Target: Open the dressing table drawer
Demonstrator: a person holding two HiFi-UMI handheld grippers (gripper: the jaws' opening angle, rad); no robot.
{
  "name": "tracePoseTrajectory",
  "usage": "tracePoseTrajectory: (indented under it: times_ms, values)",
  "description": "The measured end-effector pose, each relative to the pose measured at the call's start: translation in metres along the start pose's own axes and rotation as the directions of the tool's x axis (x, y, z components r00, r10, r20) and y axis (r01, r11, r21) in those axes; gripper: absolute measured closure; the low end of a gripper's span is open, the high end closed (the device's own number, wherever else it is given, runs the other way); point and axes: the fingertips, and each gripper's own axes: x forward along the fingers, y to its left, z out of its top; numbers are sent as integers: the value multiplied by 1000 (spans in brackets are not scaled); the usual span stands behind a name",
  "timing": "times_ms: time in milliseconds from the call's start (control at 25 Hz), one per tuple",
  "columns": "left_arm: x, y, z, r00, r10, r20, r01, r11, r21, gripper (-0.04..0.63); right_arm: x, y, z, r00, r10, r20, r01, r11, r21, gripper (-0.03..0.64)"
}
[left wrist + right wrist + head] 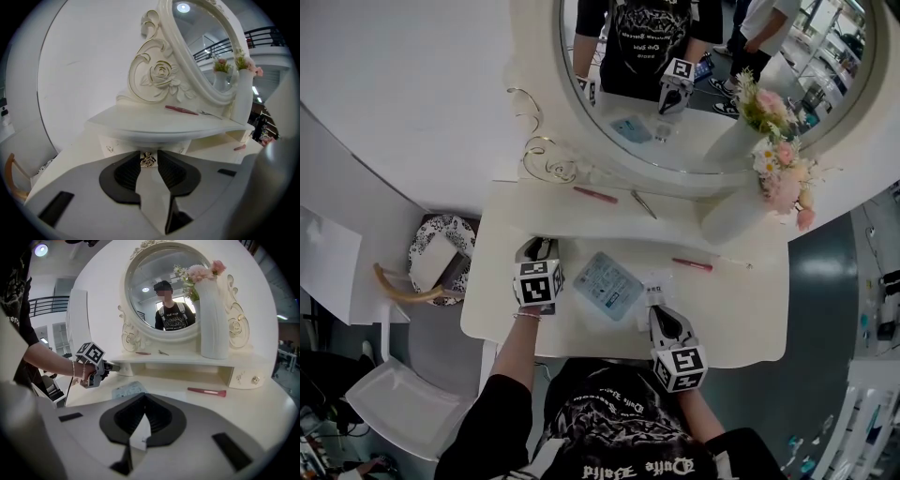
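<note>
The white dressing table has a small left drawer under its raised shelf, with a gold knob. My left gripper reaches level at that drawer front. Its dark pads touch the knob on both sides, so the jaws stand shut on it. From above, the left gripper sits at the table's left end, its tips under the shelf edge. The right gripper view shows the left gripper against the shelf's left end. My right gripper rests over the table's front middle, shut and empty.
A blue packet and a pink stick lie on the tabletop. A white vase of flowers stands on the shelf at the right, below the oval mirror. A matching right drawer shows. A patterned stool stands at the left.
</note>
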Motion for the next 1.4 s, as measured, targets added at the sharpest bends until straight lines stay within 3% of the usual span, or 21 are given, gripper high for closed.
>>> tracePoseTrajectory:
  times_ms: [360, 1400]
  values:
    - [-1, 2, -2, 1000, 2, -6, -2, 999, -32, 494, 0, -1, 0, 1000, -2, 2, 2, 1000, 2, 606]
    - [-15, 3, -11, 999, 14, -37, -14, 1000, -1, 494, 9, 6, 4, 998, 58, 6, -58, 998, -26, 606]
